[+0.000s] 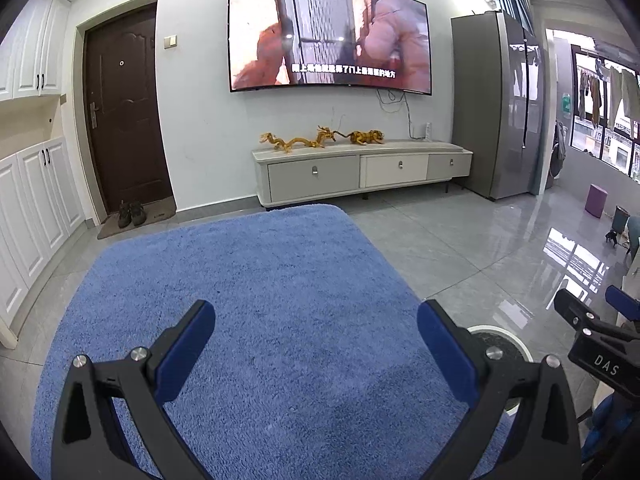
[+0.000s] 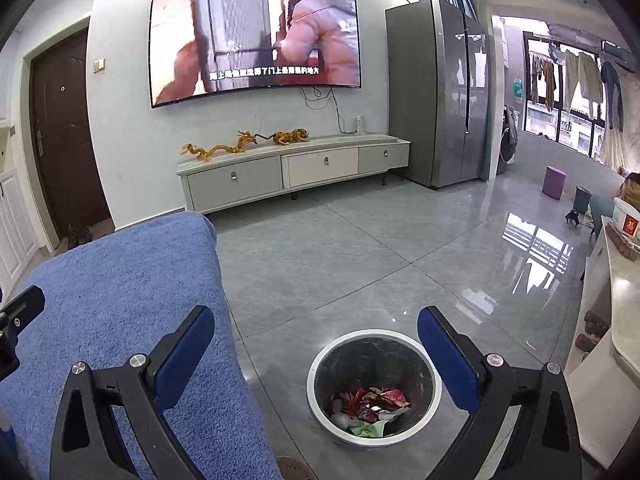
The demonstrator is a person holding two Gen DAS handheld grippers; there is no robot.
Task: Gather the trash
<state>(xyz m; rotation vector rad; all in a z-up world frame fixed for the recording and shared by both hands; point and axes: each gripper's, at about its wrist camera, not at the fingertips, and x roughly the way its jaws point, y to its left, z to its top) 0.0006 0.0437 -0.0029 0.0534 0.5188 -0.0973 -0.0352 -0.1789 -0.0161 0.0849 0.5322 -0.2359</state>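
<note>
A round white-rimmed trash bin (image 2: 374,388) stands on the grey tile floor beside the blue carpet-covered surface (image 2: 116,320). Red, white and green wrappers (image 2: 370,402) lie at its bottom. My right gripper (image 2: 316,354) hangs open above the bin, empty. My left gripper (image 1: 316,354) is open and empty over the blue carpet (image 1: 260,300). In the left wrist view the bin's rim (image 1: 500,334) peeks out behind the right finger, and the other gripper (image 1: 592,336) shows at the right edge. No loose trash shows on the carpet.
A TV stand (image 2: 292,168) with golden dragon figures sits under a wall-mounted TV (image 2: 256,40). A grey fridge (image 2: 440,88) is to the right, a dark door (image 1: 124,108) with shoes (image 1: 131,213) to the left. A counter (image 2: 616,300) lines the right edge.
</note>
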